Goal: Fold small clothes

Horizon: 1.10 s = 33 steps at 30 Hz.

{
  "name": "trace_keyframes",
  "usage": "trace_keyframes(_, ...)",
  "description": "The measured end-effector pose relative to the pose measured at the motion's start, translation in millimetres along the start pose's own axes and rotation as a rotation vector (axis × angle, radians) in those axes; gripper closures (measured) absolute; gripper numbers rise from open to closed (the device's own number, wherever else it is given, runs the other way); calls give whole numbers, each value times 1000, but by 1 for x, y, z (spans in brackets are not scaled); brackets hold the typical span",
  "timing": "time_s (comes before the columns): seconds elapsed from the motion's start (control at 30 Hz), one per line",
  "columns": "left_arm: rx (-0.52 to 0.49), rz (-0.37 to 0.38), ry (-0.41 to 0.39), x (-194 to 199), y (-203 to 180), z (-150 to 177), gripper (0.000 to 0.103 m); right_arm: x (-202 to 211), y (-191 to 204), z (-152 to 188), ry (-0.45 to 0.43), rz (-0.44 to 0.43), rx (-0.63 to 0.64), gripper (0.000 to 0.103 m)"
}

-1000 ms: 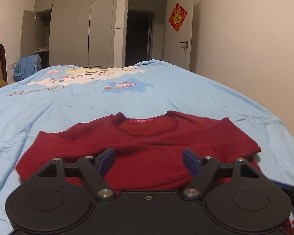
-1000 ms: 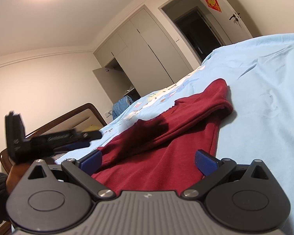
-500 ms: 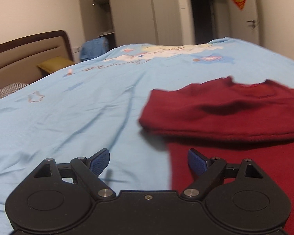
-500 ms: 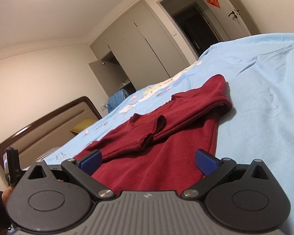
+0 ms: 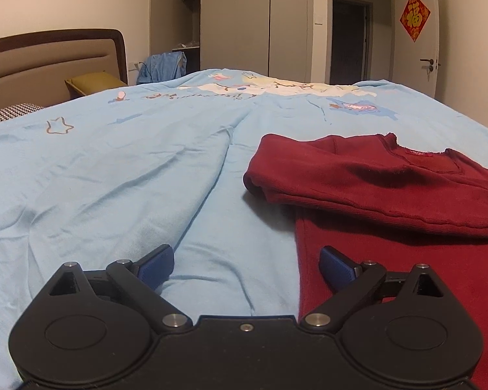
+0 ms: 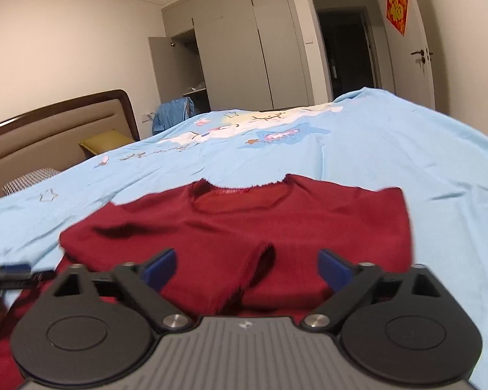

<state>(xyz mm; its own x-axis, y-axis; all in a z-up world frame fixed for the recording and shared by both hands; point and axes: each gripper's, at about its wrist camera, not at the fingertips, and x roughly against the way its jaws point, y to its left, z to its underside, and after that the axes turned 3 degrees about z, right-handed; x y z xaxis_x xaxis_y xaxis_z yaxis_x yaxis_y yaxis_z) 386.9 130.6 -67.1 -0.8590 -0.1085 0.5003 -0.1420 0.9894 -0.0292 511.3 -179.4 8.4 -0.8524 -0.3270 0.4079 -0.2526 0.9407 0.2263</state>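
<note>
**K:** Left gripper [image 5: 245,265] is spread wide and empty, low over the bedsheet [image 5: 114,178], straddling the left side seam of the red sweater [image 5: 390,188].

**M:** Right gripper [image 6: 245,268]?

**K:** Also spread, nothing pinched, level above the sweater's near part; both sleeves lie folded across the chest.

**M:** Next?

**K:** Probably pinch both hem corners evenly, lift low, and carry them far toward the collar.
</note>
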Motion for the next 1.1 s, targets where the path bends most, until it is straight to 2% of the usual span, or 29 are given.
trace_keyframes(0.07, 4, 4, 0, 0, 0, 1, 5, -18, -1, -5, 38, 15, -37, 24)
trace_keyframes(0.17, 8, 10, 3, -1, 0, 1, 4, -37, 0, -2, 78, 54, -42, 46)
trace_keyframes(0.2, 10, 12, 3, -1, 0, 2, 4, -39, -1, 3, 77, 66, -48, 63)
trace_keyframes(0.23, 11, 14, 4, -1, 0, 2, 4, -39, -1, 7, 69, 67, -50, 76)
trace_keyframes(0.27, 13, 15, 4, -1, 0, 2, 4, -39, -1, 11, 53, 71, -46, 78)
trace_keyframes(0.33, 17, 18, 3, -1, 0, 0, 4, -33, -4, 12, -1, 60, -59, 90)
trace_keyframes(0.43, 28, 52, -17, -2, 4, -8, 9, -19, -10, 2, -88, 5, -100, 94)
trace_keyframes(0.5, -11, 56, -1, -11, 1, -18, 11, -14, -7, -11, -123, -3, -77, 96)
trace_keyframes(0.6, -115, 34, 39, -31, -9, -29, 10, -12, -2, -28, -149, -26, -46, 96)
trace_keyframes(0.83, -260, 4, -19, -48, -24, -43, 12, -10, 8, -52, -177, -61, 1, 96)
trace_keyframes(0.9, -282, 10, -61, -47, -27, -46, 20, -9, 14, -57, -188, -67, 25, 96)
trace_keyframes(1.0, -334, 19, -118, -43, -33, -48, 48, -9, 18, -61, -194, -69, 49, 96)
trace_keyframes(1.07, -368, 19, -128, -43, -35, -49, 63, -9, 18, -61, -190, -65, 54, 96)
trace_keyframes(1.1, -373, 21, -126, -43, -34, -50, 68, -9, 18, -61, -189, -60, 58, 96)
